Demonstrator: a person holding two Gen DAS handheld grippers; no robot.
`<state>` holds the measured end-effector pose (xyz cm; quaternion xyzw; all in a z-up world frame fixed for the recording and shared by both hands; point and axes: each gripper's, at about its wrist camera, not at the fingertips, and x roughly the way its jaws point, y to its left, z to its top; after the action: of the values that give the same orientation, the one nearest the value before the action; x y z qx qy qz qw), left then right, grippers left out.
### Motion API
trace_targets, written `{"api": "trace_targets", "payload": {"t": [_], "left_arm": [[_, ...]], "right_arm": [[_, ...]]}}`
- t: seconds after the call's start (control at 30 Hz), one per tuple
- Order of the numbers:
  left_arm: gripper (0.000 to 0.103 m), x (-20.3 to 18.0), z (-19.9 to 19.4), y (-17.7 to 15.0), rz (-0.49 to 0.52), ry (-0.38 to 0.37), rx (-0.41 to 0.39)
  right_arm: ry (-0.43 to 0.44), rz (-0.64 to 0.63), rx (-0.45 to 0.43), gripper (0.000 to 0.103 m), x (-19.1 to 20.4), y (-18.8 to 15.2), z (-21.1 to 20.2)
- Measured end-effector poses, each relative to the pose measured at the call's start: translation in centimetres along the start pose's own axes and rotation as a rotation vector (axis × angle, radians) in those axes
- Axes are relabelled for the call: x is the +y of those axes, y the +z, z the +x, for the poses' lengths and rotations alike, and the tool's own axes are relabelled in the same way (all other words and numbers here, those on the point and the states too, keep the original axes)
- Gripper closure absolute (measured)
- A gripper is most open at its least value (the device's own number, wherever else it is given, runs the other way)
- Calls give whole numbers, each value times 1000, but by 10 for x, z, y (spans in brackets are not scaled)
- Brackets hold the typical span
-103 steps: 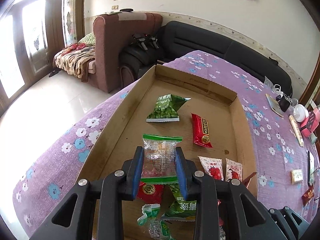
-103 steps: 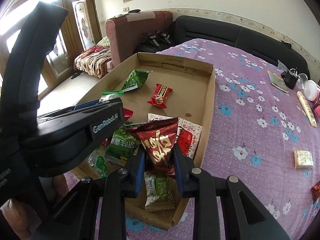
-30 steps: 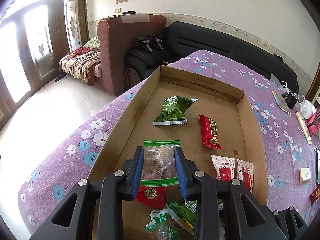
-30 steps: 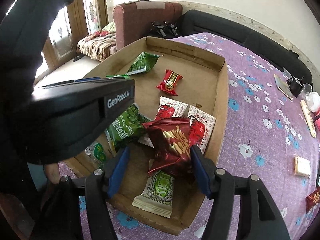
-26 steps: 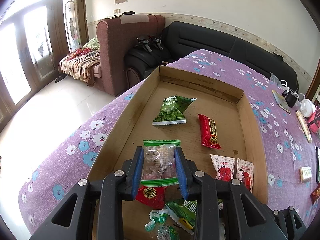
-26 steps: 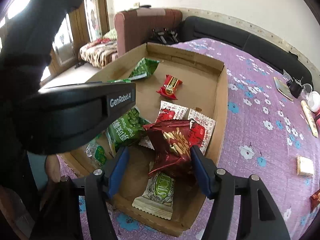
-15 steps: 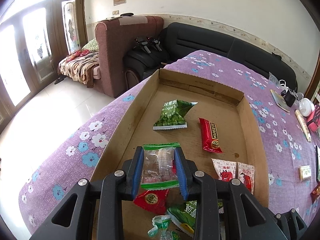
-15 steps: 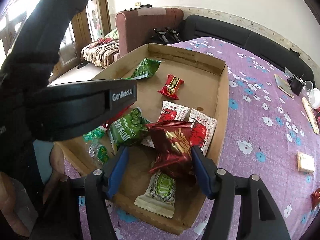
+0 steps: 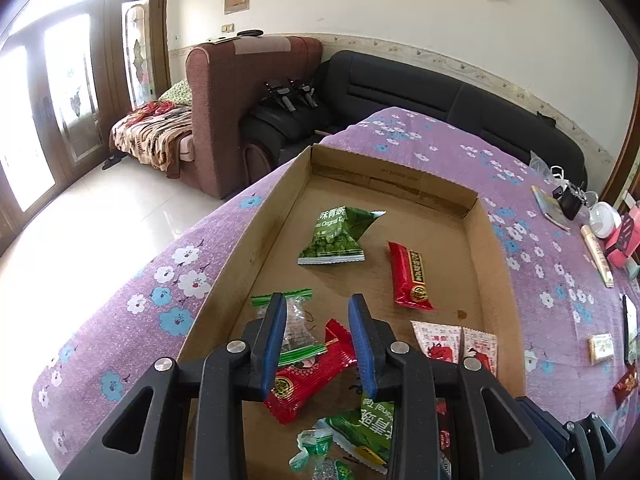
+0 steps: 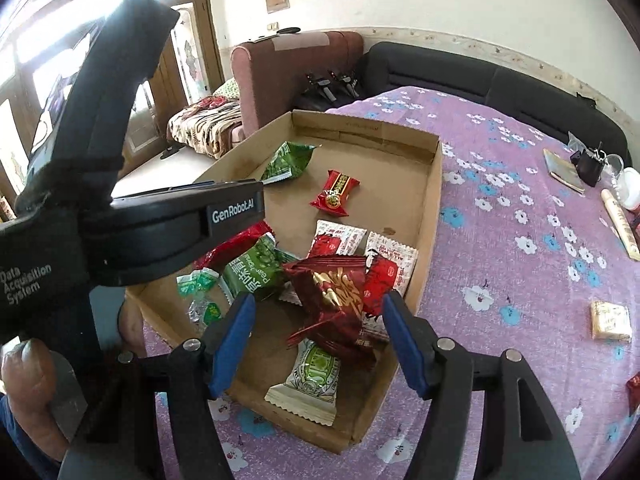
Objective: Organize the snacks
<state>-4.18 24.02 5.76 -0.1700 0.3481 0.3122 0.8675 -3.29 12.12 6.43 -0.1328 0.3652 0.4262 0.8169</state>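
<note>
A shallow cardboard box [image 9: 492,248] on a purple flowered cloth holds several snack packets. My left gripper [image 9: 318,340] is open above its near left part. The clear packet with green ends [image 9: 294,324] lies loose in the box by the left finger, over a red packet [image 9: 308,376]. A green pea packet [image 9: 334,236] and a red bar [image 9: 410,276] lie farther in. My right gripper [image 10: 316,340] is open wide over the near right corner of the box [image 10: 432,216]. A dark red packet [image 10: 336,296] lies between its fingers, on a pale green packet [image 10: 312,380].
The left gripper's body [image 10: 132,224] fills the left of the right wrist view. Small packets [image 10: 610,320] lie loose on the cloth to the right. A phone, a cup and tubes [image 9: 596,232] stand at the far right. Sofas [image 9: 256,92] stand beyond the table.
My left gripper has opened and dropped the clear green-ended packet into the box. My right gripper opened earlier and let the dark red packet fall; it stays open.
</note>
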Motion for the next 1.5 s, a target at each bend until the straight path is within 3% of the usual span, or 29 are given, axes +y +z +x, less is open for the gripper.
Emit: {"api": "trace_targets", "payload": {"t": [0.3,0.47,0.8,1.03,1.2,1.5], "left_arm": [[51,-4,-7,1,6,5,-39],[46,-7,-10,0,18,10,-60],[31,-18,-27,-4,67,33,-151],[25,-24,-32,-7,96,51,-181],[10,-27,-35,-8,107,60,-201],[1,-32,-43,-12,135,39,-237]], "right_arm": [[-9,10,-17,36,-4,1,-3],[-13,13,-26,33,-5,2,-9],[-94,23,-74,33,-26,-4,-41],[-38,106,-75,33,-49,-11,-38],[-55,93,-88,33,-48,-15,-39],[-61,116,-105,33,-52,-16,-43]]}}
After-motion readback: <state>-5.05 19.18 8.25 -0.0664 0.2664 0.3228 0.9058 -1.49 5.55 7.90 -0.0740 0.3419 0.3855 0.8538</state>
